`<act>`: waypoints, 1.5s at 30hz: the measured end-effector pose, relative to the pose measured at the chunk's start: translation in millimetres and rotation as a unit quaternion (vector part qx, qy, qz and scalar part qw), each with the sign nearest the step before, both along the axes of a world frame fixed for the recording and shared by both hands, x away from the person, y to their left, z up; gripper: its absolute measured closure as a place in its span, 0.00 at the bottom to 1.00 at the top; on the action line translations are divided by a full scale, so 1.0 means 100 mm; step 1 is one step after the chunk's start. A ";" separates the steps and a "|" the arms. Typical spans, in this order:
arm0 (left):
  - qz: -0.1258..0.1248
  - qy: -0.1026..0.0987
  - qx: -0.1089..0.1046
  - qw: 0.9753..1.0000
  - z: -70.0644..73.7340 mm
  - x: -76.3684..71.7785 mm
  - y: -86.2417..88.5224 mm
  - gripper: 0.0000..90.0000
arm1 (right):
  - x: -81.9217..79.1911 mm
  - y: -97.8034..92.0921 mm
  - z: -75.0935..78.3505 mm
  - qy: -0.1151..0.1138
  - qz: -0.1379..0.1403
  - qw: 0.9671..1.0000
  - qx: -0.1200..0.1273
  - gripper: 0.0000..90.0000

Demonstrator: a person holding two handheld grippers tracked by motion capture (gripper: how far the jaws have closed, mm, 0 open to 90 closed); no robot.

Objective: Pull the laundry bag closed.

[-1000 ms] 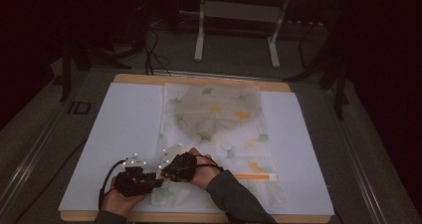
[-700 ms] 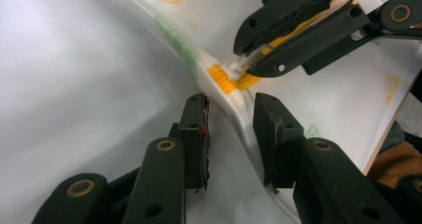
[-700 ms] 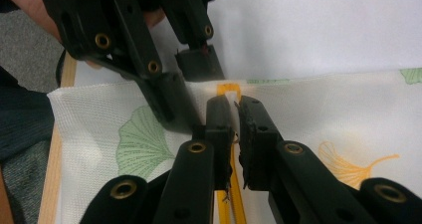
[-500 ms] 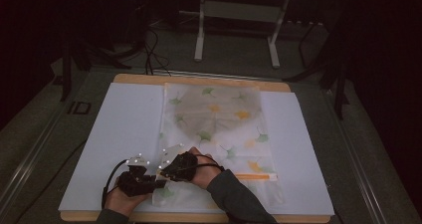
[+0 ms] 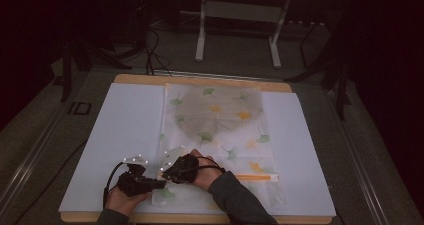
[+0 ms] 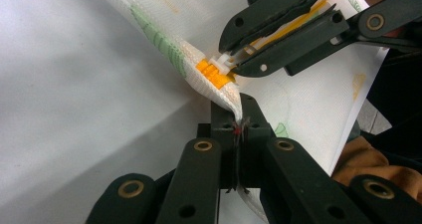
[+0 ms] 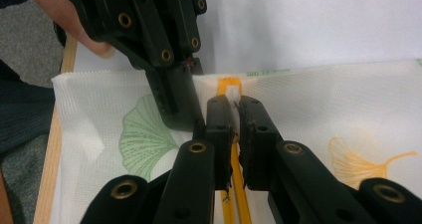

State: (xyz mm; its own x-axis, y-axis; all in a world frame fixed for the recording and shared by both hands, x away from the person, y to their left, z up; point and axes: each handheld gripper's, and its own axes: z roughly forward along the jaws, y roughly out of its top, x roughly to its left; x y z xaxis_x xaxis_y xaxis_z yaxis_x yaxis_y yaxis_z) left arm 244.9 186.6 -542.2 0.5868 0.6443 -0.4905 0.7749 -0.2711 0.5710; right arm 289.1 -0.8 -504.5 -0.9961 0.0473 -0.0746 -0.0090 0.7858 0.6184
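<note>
While the left gripper (image 6: 238, 127) is clamping the mesh zipper bag's (image 5: 220, 135) corner at the table's 7 o'clock to anchor it, the right gripper (image 7: 234, 112) is pinching the white zipper pull (image 7: 233, 92) for sliding.

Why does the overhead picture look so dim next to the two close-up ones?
High view: room behind the table is nearly black, so everything looks murky. Left gripper view: bright, the mesh bag sharp, the nearest jaws soft. Right gripper view: evenly lit, the orange zipper crisp.
</note>
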 end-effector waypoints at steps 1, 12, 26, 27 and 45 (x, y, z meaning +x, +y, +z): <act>0.002 0.003 -0.008 1.000 0.00 0.00 0.01 0.98 | 0.00 0.00 -0.01 0.001 0.000 1.000 -0.001 0.94; 0.002 0.003 -0.018 1.000 -0.01 0.01 0.03 0.98 | 0.04 -0.04 -0.11 0.025 -0.003 1.000 0.002 0.94; 0.001 -0.003 -0.012 1.000 0.01 -0.01 0.04 0.98 | 0.04 -0.06 -0.13 0.020 -0.002 1.000 -0.008 0.95; 0.001 -0.003 -0.013 1.000 0.01 -0.01 0.04 0.98 | 0.04 -0.06 -0.13 0.020 -0.002 1.000 -0.009 0.95; 0.000 -0.010 -0.023 1.000 0.02 -0.02 0.05 0.98 | 0.00 -0.06 -0.15 -0.004 -0.002 1.000 -0.019 1.00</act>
State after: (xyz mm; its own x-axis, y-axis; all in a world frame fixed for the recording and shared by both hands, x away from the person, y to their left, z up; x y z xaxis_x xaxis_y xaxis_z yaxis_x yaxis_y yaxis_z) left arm 243.4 191.3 -539.8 0.5962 0.6214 -0.5084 0.7638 -0.2439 0.5976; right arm 289.5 -6.7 -519.7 -0.9952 0.0477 -0.0852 -0.0117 0.8083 0.5886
